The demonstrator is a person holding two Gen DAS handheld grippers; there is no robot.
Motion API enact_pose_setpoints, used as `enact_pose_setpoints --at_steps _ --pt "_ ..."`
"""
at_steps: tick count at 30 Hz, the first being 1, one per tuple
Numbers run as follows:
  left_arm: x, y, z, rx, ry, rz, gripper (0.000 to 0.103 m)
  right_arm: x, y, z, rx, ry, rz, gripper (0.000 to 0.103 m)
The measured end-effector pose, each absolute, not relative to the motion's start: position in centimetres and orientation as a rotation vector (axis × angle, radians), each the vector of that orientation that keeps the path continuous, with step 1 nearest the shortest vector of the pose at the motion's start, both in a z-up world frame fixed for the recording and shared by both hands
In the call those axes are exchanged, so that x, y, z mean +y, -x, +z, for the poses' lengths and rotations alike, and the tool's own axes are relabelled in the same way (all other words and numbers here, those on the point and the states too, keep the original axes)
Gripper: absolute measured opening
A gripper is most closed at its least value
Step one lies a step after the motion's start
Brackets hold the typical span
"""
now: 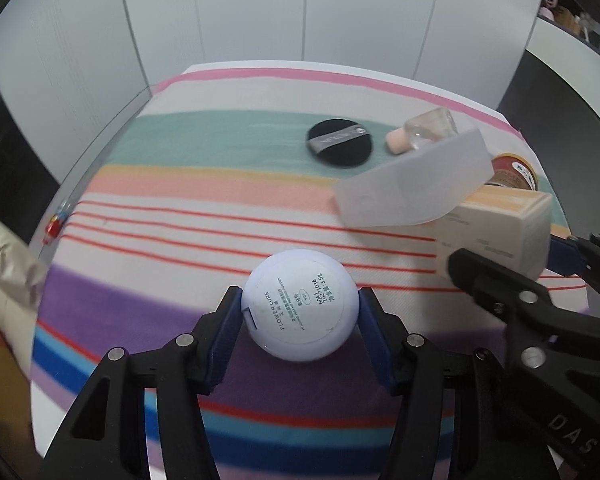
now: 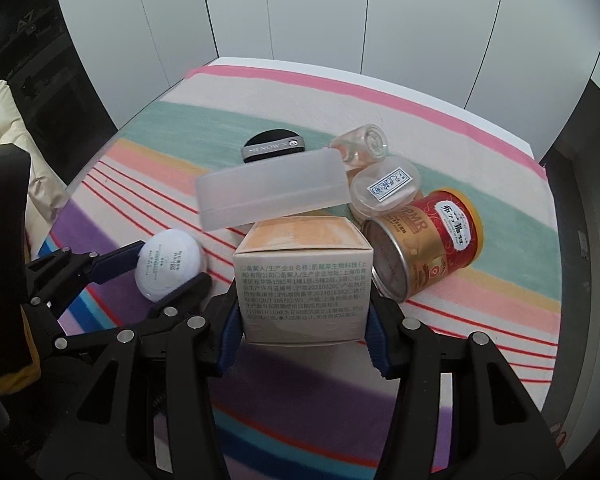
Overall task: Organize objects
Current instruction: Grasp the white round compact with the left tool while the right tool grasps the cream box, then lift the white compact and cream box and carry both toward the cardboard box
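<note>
The left claw (image 1: 300, 312) is pinching a pale lilac powder compact (image 1: 300, 305) between its blue pads, label side facing the camera, and is holding it just above the purple band of the striped cloth (image 1: 219, 184) that is covering the tabletop. Gripping it across its round sides is probably keeping the flat label face free, so it can be set down neatly. The right claw (image 2: 302, 320) is squeezing a cream carton (image 2: 302, 280) by its two side walls, printed panel toward the lens, and is holding it off the cloth close beside the compact. A frosted plastic lid (image 2: 271, 188) is showing just over the carton's top edge; whether it is resting there or sitting on the cloth behind, I cannot tell.

The loose things are lying clustered toward the far right: a black powder puff (image 1: 340, 144) flat on the green band, a small glass bottle (image 1: 430, 128) on its side with its pink cap toward the puff, a clear lidded jar (image 2: 386, 188), and a red and gold tin (image 2: 428, 244) tipped over with its open end facing the right claw. Bunching them there seems to be leaving the near half free for sorting.

White panelled walls are enclosing the tabletop behind and on the left, and a dark surface is running along the right side.
</note>
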State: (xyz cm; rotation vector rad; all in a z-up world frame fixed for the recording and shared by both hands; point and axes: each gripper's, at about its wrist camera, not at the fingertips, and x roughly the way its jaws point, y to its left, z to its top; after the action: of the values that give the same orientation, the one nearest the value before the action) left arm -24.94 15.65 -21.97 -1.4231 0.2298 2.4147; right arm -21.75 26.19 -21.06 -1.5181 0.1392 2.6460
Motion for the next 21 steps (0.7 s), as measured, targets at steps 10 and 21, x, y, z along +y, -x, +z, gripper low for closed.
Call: enact_pose_setpoints --at_steps 10,21 --pt "12.1 23.0 -17.7 0.154 1.462 2.433 0.058 24.9 19.5 -16.8 0.111 1.535 2.620 0.053" --pt "10.4 19.6 -11.4 0.144 1.451 2.456 0.058 23.5 15.4 -11.9 0.130 1.511 2.593 0.053"
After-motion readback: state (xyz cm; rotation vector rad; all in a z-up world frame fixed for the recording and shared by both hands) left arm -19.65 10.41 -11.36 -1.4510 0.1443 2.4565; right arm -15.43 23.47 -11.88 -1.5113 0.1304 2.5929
